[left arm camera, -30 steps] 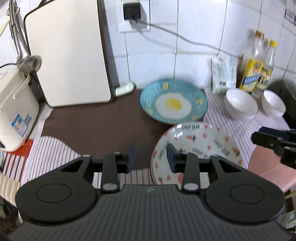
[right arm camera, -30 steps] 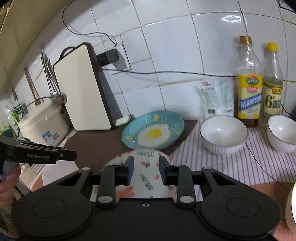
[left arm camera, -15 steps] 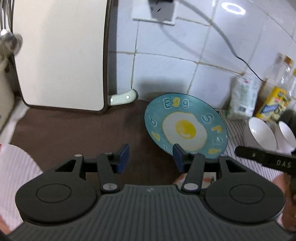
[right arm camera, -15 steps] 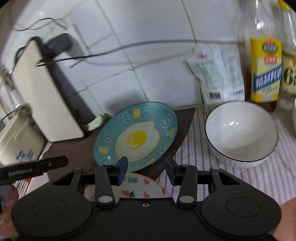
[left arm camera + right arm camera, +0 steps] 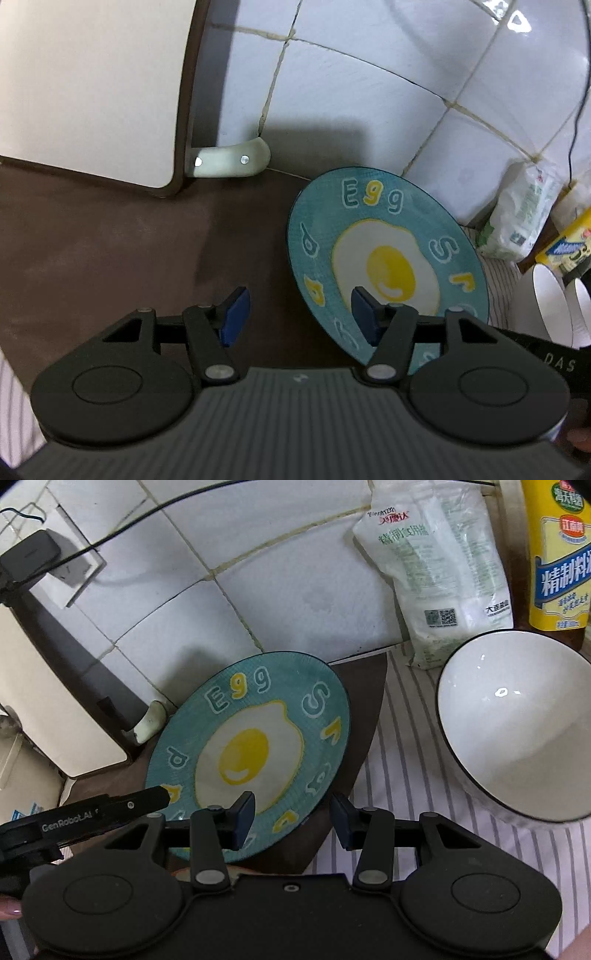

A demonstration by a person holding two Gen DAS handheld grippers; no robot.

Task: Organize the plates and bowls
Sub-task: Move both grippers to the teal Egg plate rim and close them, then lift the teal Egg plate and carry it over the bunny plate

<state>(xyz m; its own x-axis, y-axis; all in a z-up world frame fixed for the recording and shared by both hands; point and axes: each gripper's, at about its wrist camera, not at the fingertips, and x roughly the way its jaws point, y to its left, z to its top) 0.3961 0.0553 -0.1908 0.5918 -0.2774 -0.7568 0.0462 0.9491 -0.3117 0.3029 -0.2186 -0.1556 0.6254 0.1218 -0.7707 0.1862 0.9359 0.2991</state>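
- The blue egg plate [image 5: 258,734] lies flat on the brown mat [image 5: 110,240] on the tabletop, near the tiled wall [image 5: 369,92]; both tools point down at it from either side, likely to lift it by opposite rims
- Left gripper [image 5: 295,317]: fingers about half open and lately widening, empty; its right pad [image 5: 364,317] hangs over the plate's left edge, the other over bare mat
- Right gripper [image 5: 291,818]: fingers part open, holding nothing, straddling the plate's near right rim
- White bowl [image 5: 517,731] stands just right of the plate on the striped cloth [image 5: 399,775]
- Writing: "Egg" on the plate; "GenRobot.AI" on the left tool; Chinese print on the salt bag [image 5: 436,572] and yellow-labelled bottle [image 5: 561,554]
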